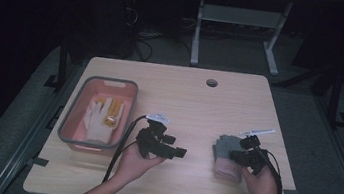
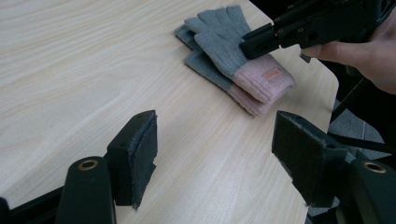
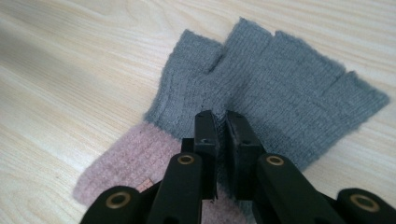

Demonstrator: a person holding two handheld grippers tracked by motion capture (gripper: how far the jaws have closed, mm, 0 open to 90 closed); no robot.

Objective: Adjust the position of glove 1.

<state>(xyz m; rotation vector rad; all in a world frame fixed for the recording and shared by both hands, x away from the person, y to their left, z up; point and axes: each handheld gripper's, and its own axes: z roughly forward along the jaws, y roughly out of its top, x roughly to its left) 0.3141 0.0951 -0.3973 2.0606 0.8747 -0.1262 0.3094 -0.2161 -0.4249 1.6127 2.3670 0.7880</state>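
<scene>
Grey-and-pink gloves [image 1: 226, 157], fingers toward table's far edge, pinched in right claw [image 3: 220, 123]; left claw [image 2: 215, 154] wide, empty.

Overhead view; gripper views close, sharing gloves [image 2: 233, 56].

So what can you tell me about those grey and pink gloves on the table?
The gloves are a knitted, woolly-looking pair, grey with pink cuffs and short, cut-off fingers, and one cuff carries a small tag. They lie flat, one stacked on the other, near the right edge of the wooden table. The right gripper has its jaws nearly together, pinching a fold of the top glove's grey knit.
</scene>
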